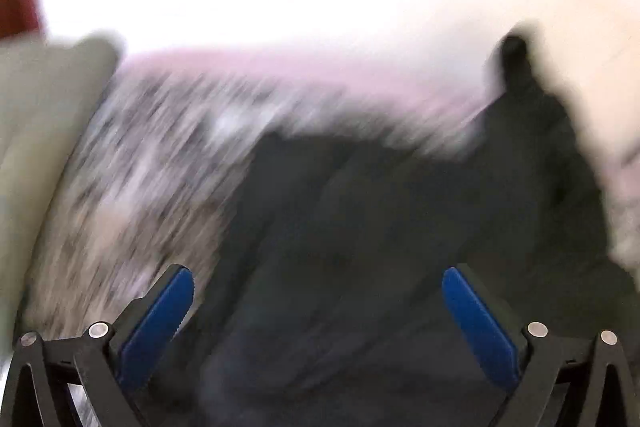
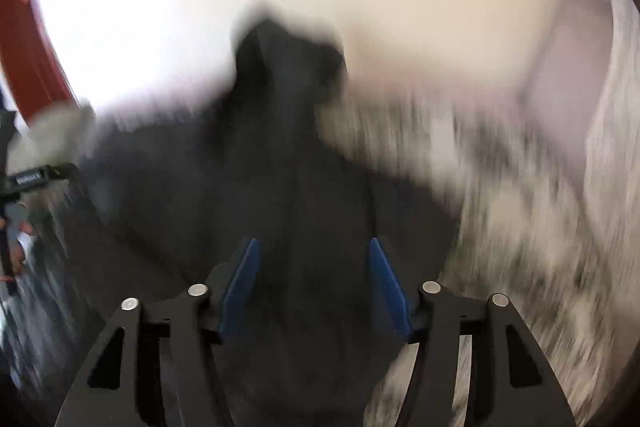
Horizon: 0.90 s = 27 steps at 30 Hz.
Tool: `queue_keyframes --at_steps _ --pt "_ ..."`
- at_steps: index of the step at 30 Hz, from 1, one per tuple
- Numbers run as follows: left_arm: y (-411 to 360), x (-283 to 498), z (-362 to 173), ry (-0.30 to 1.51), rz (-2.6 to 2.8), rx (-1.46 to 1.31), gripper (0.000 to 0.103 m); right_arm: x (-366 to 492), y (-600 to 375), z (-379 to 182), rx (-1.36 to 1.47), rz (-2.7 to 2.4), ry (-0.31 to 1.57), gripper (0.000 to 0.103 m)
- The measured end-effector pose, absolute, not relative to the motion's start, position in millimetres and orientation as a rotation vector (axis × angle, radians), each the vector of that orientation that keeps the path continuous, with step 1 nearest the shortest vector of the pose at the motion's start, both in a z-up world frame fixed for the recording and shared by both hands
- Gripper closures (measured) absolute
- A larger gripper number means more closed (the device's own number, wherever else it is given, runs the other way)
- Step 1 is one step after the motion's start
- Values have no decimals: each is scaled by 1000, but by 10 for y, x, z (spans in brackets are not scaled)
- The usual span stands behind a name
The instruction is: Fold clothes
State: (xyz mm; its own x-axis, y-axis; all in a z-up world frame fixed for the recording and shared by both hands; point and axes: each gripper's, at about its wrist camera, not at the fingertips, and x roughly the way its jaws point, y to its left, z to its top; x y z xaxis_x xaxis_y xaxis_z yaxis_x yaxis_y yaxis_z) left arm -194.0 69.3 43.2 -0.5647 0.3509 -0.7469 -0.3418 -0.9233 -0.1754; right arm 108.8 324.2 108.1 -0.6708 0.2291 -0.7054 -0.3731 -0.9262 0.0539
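Observation:
Both views are smeared by motion. A dark, almost black garment (image 1: 380,227) lies spread over a patterned grey and pink bedcover (image 1: 152,163). My left gripper (image 1: 318,281) hovers over the garment's near part, its blue pads (image 1: 168,311) wide apart with nothing between them. In the right wrist view the same dark garment (image 2: 260,167) runs from under the gripper up to a narrow end at the top centre. My right gripper (image 2: 314,259) stands open above it, blue pads (image 2: 242,283) apart; whether they touch the cloth is hidden by blur.
A pale greenish pillow or cushion (image 1: 44,131) lies at the left of the bedcover. A bright white wall or window fills the background, with a red curtain (image 2: 28,67) at the left. A black device (image 2: 38,177) shows at the left edge of the right wrist view.

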Motion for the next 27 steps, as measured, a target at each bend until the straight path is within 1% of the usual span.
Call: queue_keyframes --at_steps 1,2,4,5,6,7,8,11,13,14,15,16,17,18,20,22,25,26,27 --pt "939 -2017 600 32 2496 -1120 0 862 3244 1362 -974 2641 204 40" --pt "1170 -2097 737 79 2513 -1065 0 661 3232 1511 -932 2669 137 41" --pt "1630 -2310 745 158 2529 -1066 0 -21 3178 1604 -937 2649 -42 46" --pt "1792 -2395 696 165 2512 -1090 0 -452 3164 1508 -1021 2625 -106 56" --pt "1946 -2483 639 173 2499 -1114 0 -683 3136 1399 -1071 2595 -166 66" --pt "2073 -2569 559 188 2496 -1139 0 -968 3094 1237 -1136 2535 -265 70" --pt "2170 -2628 476 210 2497 -1162 0 -1254 3052 1075 -1198 2471 -363 72" --pt "2406 -2793 228 271 2506 -1230 1 -1703 3075 581 -1312 2303 -504 72" --pt "2447 -2894 114 246 2488 -1275 1 -1828 3218 339 -1321 2179 -526 69" --pt "2455 -2927 83 237 2487 -1281 1 -1854 3310 243 -1343 2146 -508 64" --pt "2463 -2961 53 228 2485 -1287 1 -1880 3401 147 -1365 2114 -489 62" --pt "2475 -2985 32 227 2485 -1289 1 -1842 3451 119 -1370 2129 -469 63" --pt "2502 -2980 39 249 2492 -1276 1 -1802 3499 92 -1374 2144 -449 71" --pt "2541 -2981 48 270 2500 -1261 1 -1763 3548 65 -1379 2159 -429 97" --pt "2640 -3009 94 287 2497 -1239 1 -1540 3704 169 -1345 2213 -298 100" --pt "2782 -3040 154 288 2480 -1219 1 -1315 3860 274 -1308 2262 -164 100" --pt "3110 -3046 176 354 2443 -1210 1 -978 4095 432 -1245 2324 39 100" --pt "3236 -3048 160 391 2428 -1213 1 -866 4173 485 -1222 2342 107 100" --pt "3398 -3045 78 478 2409 -1230 1 -754 4251 538 -1199 2359 175 100"
